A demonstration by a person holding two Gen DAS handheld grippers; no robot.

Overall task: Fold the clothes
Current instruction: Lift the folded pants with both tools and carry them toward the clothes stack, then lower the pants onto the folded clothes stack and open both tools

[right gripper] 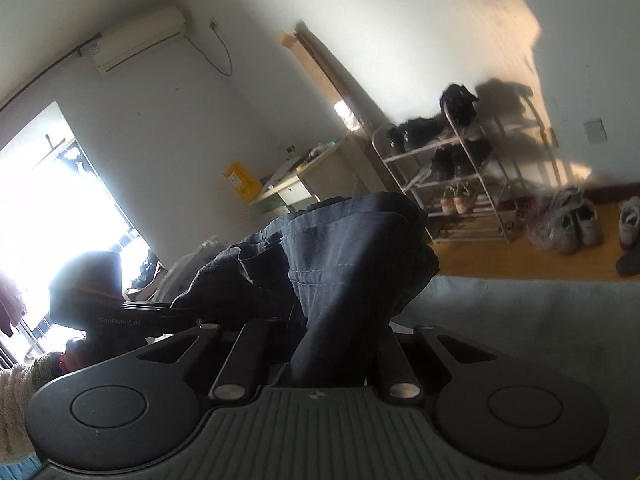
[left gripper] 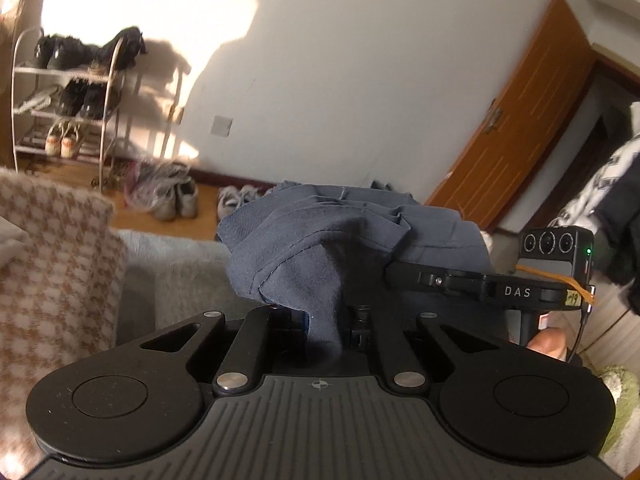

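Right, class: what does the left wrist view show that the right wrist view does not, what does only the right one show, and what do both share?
Only the left wrist view shows the orange wooden door, the houndstooth cushion and the right gripper seen from the side.

Only the right wrist view shows the wall air conditioner, the bright window, a small desk and a yellow box.

Both show the dark blue garment pinched in shut jaws, the shoe rack, sneakers on the floor and the grey blanket.
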